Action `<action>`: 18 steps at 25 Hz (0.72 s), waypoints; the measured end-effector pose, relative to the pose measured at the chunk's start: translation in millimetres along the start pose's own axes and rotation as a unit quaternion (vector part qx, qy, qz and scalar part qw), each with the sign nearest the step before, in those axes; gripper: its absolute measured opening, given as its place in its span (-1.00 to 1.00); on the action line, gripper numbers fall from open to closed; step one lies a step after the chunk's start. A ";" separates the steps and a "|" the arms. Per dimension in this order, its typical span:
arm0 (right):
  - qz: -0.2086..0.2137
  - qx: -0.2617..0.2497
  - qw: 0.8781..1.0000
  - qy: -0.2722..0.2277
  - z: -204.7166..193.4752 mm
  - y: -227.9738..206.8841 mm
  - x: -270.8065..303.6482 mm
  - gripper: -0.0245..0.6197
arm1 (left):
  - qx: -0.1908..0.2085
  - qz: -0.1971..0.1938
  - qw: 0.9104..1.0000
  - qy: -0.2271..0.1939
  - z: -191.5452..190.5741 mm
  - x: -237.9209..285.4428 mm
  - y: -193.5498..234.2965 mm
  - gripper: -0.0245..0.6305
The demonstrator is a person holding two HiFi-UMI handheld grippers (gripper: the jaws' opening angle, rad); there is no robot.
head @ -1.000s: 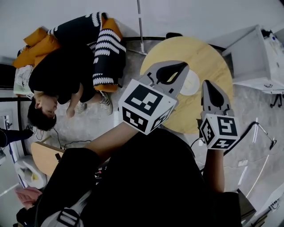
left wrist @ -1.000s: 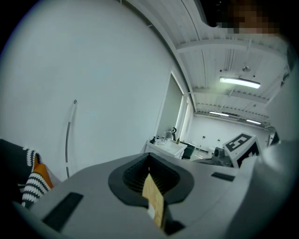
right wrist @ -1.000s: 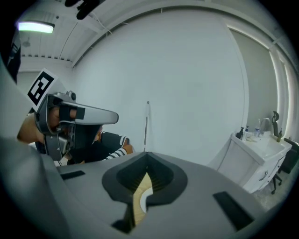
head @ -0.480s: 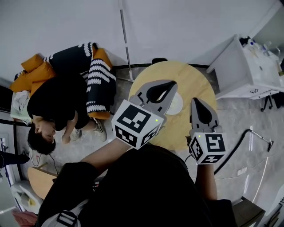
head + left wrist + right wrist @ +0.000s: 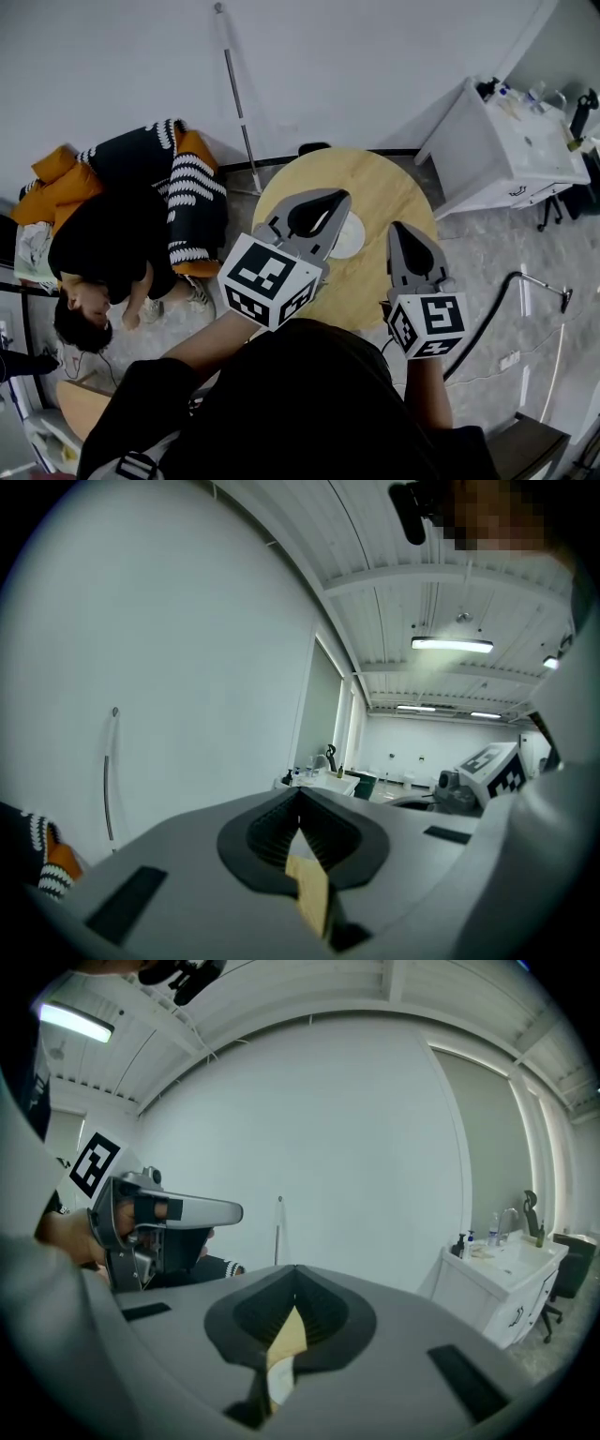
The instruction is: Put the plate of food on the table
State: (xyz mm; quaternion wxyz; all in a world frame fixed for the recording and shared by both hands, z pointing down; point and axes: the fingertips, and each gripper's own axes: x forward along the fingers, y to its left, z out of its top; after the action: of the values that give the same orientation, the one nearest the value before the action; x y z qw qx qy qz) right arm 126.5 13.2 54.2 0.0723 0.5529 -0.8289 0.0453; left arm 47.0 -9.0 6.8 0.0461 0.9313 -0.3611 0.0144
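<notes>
A white plate (image 5: 351, 237) lies on the round wooden table (image 5: 380, 202), partly hidden behind my left gripper (image 5: 338, 195). That gripper hangs above the table's left half, shut, with nothing in it. In the left gripper view the left gripper (image 5: 300, 791) has its jaws meeting at the tips, with only wood showing below. My right gripper (image 5: 396, 227) hovers over the table's right front, shut and empty. In the right gripper view the right gripper (image 5: 295, 1269) shows table wood and a sliver of the plate (image 5: 279, 1380) through the slit under its jaws.
A person in black (image 5: 112, 253) lies on an orange cushion (image 5: 66, 187) on the floor at left. A white sink cabinet (image 5: 497, 141) stands at right. A thin pole (image 5: 236, 89) leans on the wall. A hose (image 5: 506, 286) runs across the floor.
Both grippers have risen from the table, still shut. The table and plate look smaller and sit lower and further left in the head view.
</notes>
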 end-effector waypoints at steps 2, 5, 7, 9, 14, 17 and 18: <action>0.002 0.000 1.000 -0.002 2.7 -1.4 1.9 -0.90 | 0.002 0.001 1.000 0.000 2.1 2.1 0.8 -0.91; 0.006 0.002 1.000 -0.001 4.0 -2.0 4.4 -0.90 | 0.004 0.002 1.000 0.002 2.6 3.2 1.9 -0.91; 0.007 0.001 1.000 -0.002 5.2 -0.6 5.8 -0.90 | 0.005 0.003 1.000 0.001 3.4 1.8 3.0 -0.91; 0.009 0.000 1.000 -0.003 5.7 2.4 8.1 -0.90 | 0.004 0.004 1.000 0.002 2.3 -1.0 5.5 -0.91; 0.014 0.003 1.000 0.008 6.6 4.3 15.0 -0.90 | -0.002 0.007 1.000 0.003 0.7 -0.1 12.5 -0.91; 0.011 -0.001 1.000 0.007 10.7 0.8 16.1 -0.90 | 0.000 0.007 1.000 -0.002 4.6 3.1 14.1 -0.91; 0.007 -0.004 1.000 0.002 13.5 -1.7 16.1 -0.90 | 0.002 0.005 1.000 -0.004 6.5 5.1 14.0 -0.91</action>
State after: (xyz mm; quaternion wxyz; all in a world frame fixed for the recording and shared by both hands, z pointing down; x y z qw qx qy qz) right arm 121.0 -4.2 43.6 0.0755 0.5464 -0.8330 0.0438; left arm 41.2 -23.3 1.7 0.0426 0.9295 -0.3662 0.0113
